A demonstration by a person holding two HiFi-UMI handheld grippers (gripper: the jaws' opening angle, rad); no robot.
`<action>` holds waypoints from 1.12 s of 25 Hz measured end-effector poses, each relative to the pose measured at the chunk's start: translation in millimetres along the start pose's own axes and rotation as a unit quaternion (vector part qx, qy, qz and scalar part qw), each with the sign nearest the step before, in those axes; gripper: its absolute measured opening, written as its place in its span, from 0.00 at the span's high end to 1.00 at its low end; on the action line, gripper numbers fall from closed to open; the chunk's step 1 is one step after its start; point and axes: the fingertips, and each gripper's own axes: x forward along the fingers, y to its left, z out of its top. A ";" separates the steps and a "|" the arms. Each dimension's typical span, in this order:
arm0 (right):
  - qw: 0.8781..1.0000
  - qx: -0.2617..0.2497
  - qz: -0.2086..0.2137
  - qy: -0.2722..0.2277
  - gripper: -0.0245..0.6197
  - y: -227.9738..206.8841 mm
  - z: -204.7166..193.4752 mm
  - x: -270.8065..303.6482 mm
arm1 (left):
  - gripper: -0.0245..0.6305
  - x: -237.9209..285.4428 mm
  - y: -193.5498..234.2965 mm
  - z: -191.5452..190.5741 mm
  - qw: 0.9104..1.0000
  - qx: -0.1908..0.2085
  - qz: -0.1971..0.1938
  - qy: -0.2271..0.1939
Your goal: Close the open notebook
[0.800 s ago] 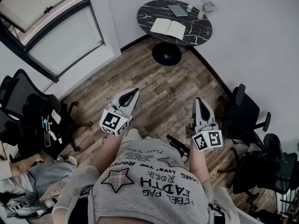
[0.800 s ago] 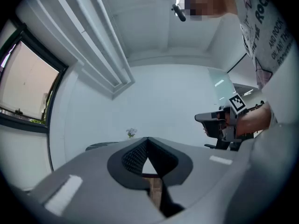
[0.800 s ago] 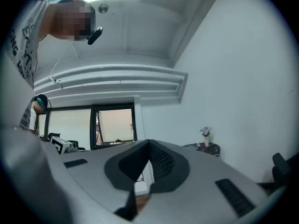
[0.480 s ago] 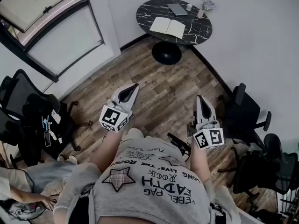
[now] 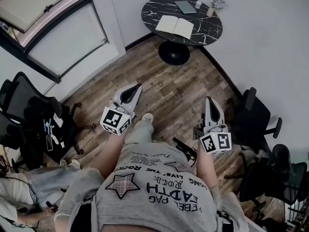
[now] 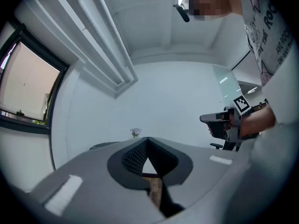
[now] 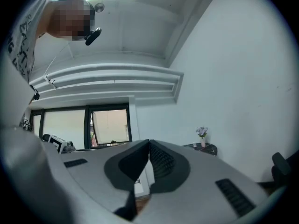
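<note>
Black marble with white veins tops the one round table (image 5: pixel 205 31), which stands on a single pedestal foot in the corner of the room, well apart from the person. On it lie five things: one open notebook (image 5: pixel 177 27) with both pale pages facing up, near the table's front edge; one closed grey book (image 5: pixel 185 7) behind it; one small white cup (image 5: pixel 198 4); and one vase of pale flowers (image 5: pixel 216 5) at the rim by the wall.

Two grippers are held out level over the wooden floor (image 5: pixel 169 88), both aimed toward the table and neither near it. The left gripper (image 5: pixel 137 87) has its two jaws together at the tips, with nothing between them. The right gripper (image 5: pixel 208 100) likewise has its jaws pressed together and holds nothing. Each carries one marker cube, so two in all: the left cube (image 5: pixel 116 121) and the right cube (image 5: pixel 216 142).

One black office chair (image 5: pixel 26 105) stands at the left, and at least two more office chairs (image 5: pixel 258 115) stand along the right wall
</note>
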 end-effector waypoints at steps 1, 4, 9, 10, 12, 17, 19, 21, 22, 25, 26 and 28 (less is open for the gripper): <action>1.000 -0.001 0.000 0.001 0.94 -1.8 -0.6 4.7 | 0.95 4.4 4.0 0.6 1.000 0.003 0.001 0.000; 1.000 -0.008 -0.003 0.002 0.94 -8.7 -1.4 23.4 | 0.95 22.9 19.9 1.5 1.000 0.008 0.003 -0.004; 1.000 -0.012 -0.017 -0.001 0.94 -31.6 -3.6 65.7 | 0.95 72.0 51.4 -3.2 1.000 0.001 -0.017 -0.007; 1.000 -0.010 -0.020 -0.002 0.94 -37.0 -4.0 75.6 | 0.95 82.3 58.5 -3.6 1.000 0.001 -0.022 -0.006; 1.000 -0.007 -0.026 -0.002 0.94 -47.4 -4.5 96.6 | 0.95 102.2 73.1 -3.2 1.000 0.003 -0.028 -0.004; 0.999 -0.022 -0.030 -0.001 0.94 -63.0 -0.1 157.5 | 0.95 155.3 122.9 -1.7 0.999 0.003 -0.037 -0.005; 0.999 -0.021 -0.037 -0.002 0.94 -70.6 -2.7 176.7 | 0.95 173.9 140.8 -4.0 0.999 0.005 -0.041 -0.002; 0.999 -0.025 -0.042 0.001 0.94 -79.1 -3.1 196.4 | 0.95 193.6 156.2 -5.3 0.999 0.008 -0.046 -0.001; 0.999 -0.026 -0.045 0.002 0.94 -83.9 -3.2 206.3 | 0.95 203.8 163.8 -5.9 0.999 0.008 -0.048 -0.002; 0.998 -0.024 -0.055 0.002 0.94 -98.5 -5.7 234.3 | 0.95 232.9 185.6 -7.2 0.998 0.005 -0.056 -0.003; 0.998 -0.024 -0.058 0.002 0.94 -102.7 -6.5 243.6 | 0.95 241.7 192.4 -7.1 0.998 0.004 -0.058 -0.004; 0.998 -0.021 -0.061 -0.003 0.94 -110.7 -8.2 261.3 | 0.95 257.2 204.9 -6.1 0.998 0.003 -0.062 -0.006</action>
